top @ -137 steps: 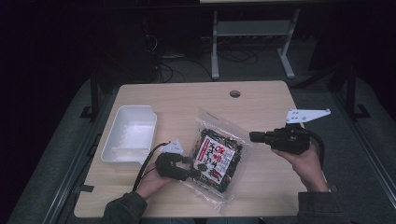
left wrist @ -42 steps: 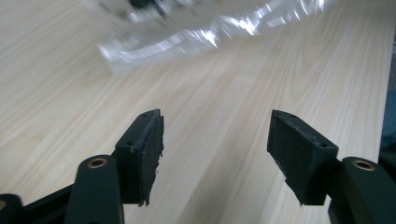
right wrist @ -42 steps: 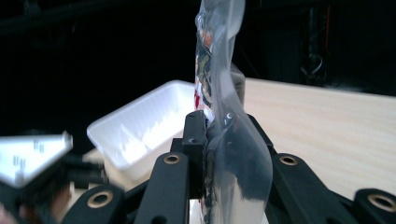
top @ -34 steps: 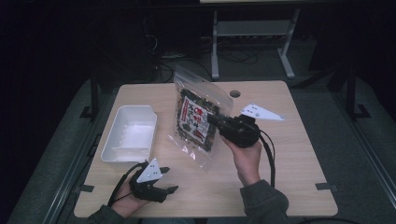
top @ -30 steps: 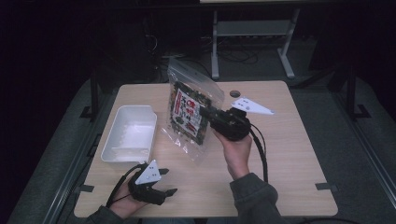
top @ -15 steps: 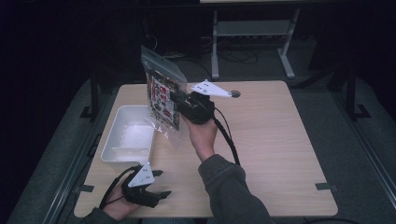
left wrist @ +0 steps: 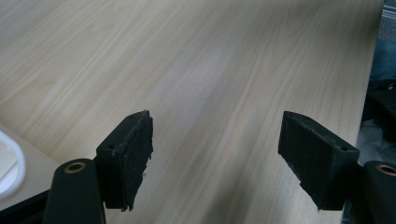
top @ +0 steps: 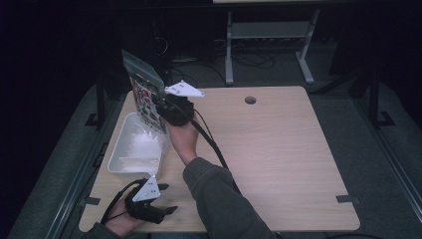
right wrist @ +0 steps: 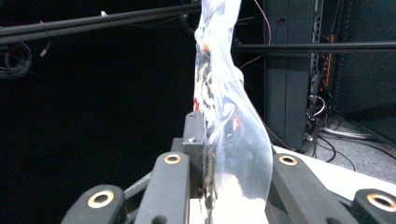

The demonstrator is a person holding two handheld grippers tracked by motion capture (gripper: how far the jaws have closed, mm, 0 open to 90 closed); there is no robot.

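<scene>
In the high view, the right gripper (top: 158, 102) sits in the upper left of the frame, its jaws clamped on a clear plastic bag with a red, black and white printed label (top: 144, 92). The bag stands upright in the air, edge-on, above the far end of the white rectangular plastic tray (top: 133, 158) that rests along the left side of the light wooden table (top: 278, 149). In the right gripper view the same bag (right wrist: 229, 121) rises up the centre of the frame from between the two black jaws, pinched tight at its lower edge, its crinkled film twisting toward the top of the picture.

The left gripper (top: 161, 199) lies low at the bottom left of the high view, held near the table's front edge just below the tray. In the left gripper view its jaws stand wide apart with nothing between the black pads (left wrist: 135, 158), only bare wood, and a corner of the white tray (left wrist: 9, 163) shows at the left edge.
</scene>
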